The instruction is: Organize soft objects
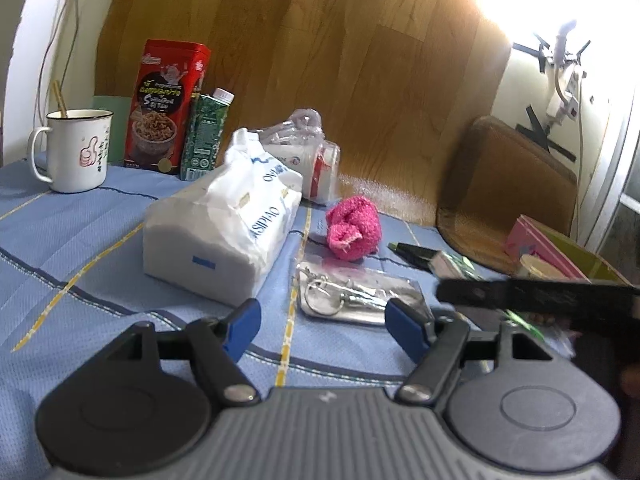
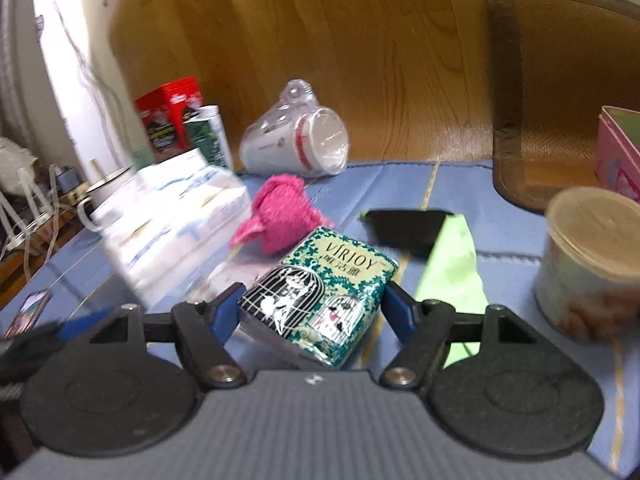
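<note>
A blue cloth with yellow stripes covers the bench [image 1: 60,232]. On it, left of middle in the left wrist view, lies the big white tissue pack [image 1: 224,232], its wrapper crumpled at the far end. Beyond that a bagged stack of paper cups [image 2: 300,144] lies on its side at the far edge. The white mug [image 1: 76,150] stands far left, with the red tin [image 1: 164,104] and a green carton [image 1: 204,136] to its right. The pink fluffy cloth [image 1: 352,228] sits just right of the tissue pack. Nearer, a clear packet of metal rings [image 1: 352,296] lies flat.

The left claw [image 1: 322,330] stands open over bare cloth, holding nothing. The right claw [image 2: 312,312] has the green pocket tissue pack [image 2: 320,296] between its blue fingers, the left one touching its side; whether they squeeze it I cannot tell.
</note>
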Tool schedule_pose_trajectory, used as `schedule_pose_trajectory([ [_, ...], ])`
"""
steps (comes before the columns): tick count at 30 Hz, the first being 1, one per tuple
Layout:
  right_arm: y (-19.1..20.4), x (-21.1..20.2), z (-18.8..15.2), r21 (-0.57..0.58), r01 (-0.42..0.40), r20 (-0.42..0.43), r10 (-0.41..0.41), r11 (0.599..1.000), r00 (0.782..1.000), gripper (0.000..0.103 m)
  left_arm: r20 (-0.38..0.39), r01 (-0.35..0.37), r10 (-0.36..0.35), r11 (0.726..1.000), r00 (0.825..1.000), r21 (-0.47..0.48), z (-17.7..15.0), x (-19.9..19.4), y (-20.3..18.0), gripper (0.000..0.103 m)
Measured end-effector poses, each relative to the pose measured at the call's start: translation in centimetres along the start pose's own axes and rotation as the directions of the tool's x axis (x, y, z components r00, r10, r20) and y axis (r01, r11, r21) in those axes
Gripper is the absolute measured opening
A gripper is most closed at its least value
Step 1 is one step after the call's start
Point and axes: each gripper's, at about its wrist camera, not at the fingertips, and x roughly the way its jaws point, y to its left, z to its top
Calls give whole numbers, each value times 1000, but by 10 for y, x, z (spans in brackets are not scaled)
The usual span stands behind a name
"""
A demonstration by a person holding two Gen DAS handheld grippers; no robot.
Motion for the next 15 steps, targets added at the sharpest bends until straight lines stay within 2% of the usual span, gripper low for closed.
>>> schedule_pose_trajectory([
  [4, 4, -26, -20, -91, -49, -33, 46, 995, 998, 75, -58, 23, -21, 999, 998, 38, -1, 4, -9, 71],
  [7, 16, -42, -38, -216, -66, -61, 54, 974, 997, 75, -100, 62, -63, 998, 993, -11, -5, 2, -11, 71],
  [10, 28, -55, -60, -358, -61, -73, 37, 932, 997, 75, -145, 109, -122, 990, 982, -92, -11, -1, -12, 79],
  [12, 35, -64, -75, -434, -66, -73, 39, 898, 997, 76, -159, 125, -139, 987, 977, -99, -14, -5, -19, 84],
  [15, 39, -74, -84, -461, -75, -52, 57, 884, 997, 76, -196, 180, -199, 978, 960, -110, -14, -11, -35, 92],
])
